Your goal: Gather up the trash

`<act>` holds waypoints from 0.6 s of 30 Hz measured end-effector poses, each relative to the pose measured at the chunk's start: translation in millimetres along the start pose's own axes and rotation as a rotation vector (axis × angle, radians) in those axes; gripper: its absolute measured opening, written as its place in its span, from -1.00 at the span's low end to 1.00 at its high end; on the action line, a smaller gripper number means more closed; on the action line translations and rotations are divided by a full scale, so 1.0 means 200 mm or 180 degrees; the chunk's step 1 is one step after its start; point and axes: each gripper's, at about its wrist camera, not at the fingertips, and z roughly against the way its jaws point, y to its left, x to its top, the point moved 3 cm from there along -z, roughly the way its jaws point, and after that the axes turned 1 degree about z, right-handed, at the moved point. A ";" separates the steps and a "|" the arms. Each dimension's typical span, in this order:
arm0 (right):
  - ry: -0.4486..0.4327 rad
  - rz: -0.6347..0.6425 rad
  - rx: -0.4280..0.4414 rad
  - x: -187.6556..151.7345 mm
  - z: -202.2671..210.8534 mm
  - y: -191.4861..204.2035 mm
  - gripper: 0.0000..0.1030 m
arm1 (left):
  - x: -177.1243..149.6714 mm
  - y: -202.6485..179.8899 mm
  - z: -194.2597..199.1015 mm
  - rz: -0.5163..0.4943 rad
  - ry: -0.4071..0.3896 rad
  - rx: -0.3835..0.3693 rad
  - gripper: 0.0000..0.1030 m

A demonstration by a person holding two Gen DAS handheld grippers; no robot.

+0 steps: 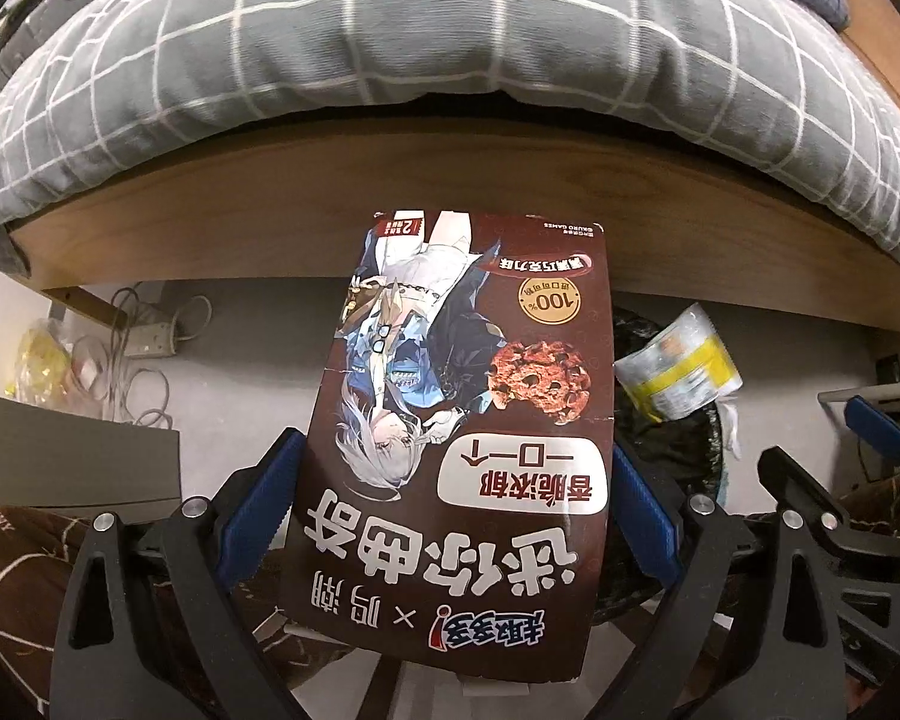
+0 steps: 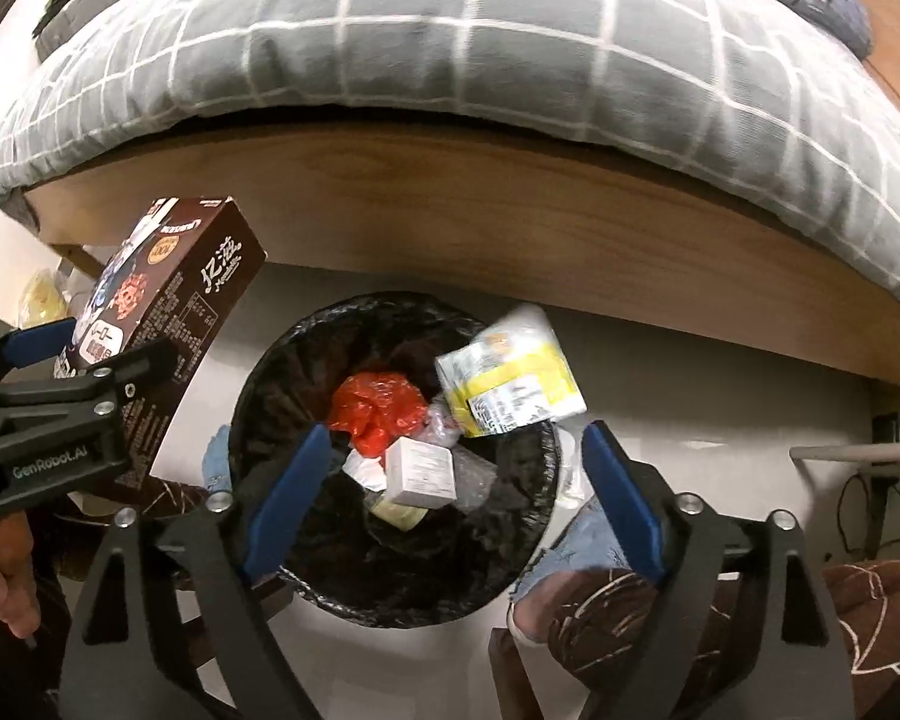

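Hovering over the black-lined bin [image 2: 390, 456], the right hand-held gripper [image 2: 450, 480] gapes empty above a yellow packet [image 2: 510, 378] at the rim, while the left hand-held gripper [image 1: 450, 516] clamps a biscuit box [image 1: 468, 396], best released squarely over the opening.

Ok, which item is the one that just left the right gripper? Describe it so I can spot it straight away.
Start at the wooden bed frame and drop to the black-lined trash bin on the floor below it. At the bin's upper right rim sits a crumpled white and yellow package, beyond the open right gripper. It is the only yellow item, above the red bag and small white box.
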 end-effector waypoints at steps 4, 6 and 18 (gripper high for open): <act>-0.0056 -0.0099 -0.0093 0.00 0.05 -0.10 0.79 | 0.00 0.00 0.00 -0.0037 0.0000 -0.0024 0.79; -0.0091 -0.0175 -0.0114 0.00 0.09 -0.15 0.83 | -0.01 0.00 -0.01 -0.0055 0.0012 -0.0052 0.79; -0.0304 -0.0415 -0.0170 0.02 0.26 -0.38 0.85 | -0.01 0.00 -0.02 -0.0186 -0.0025 -0.0167 0.80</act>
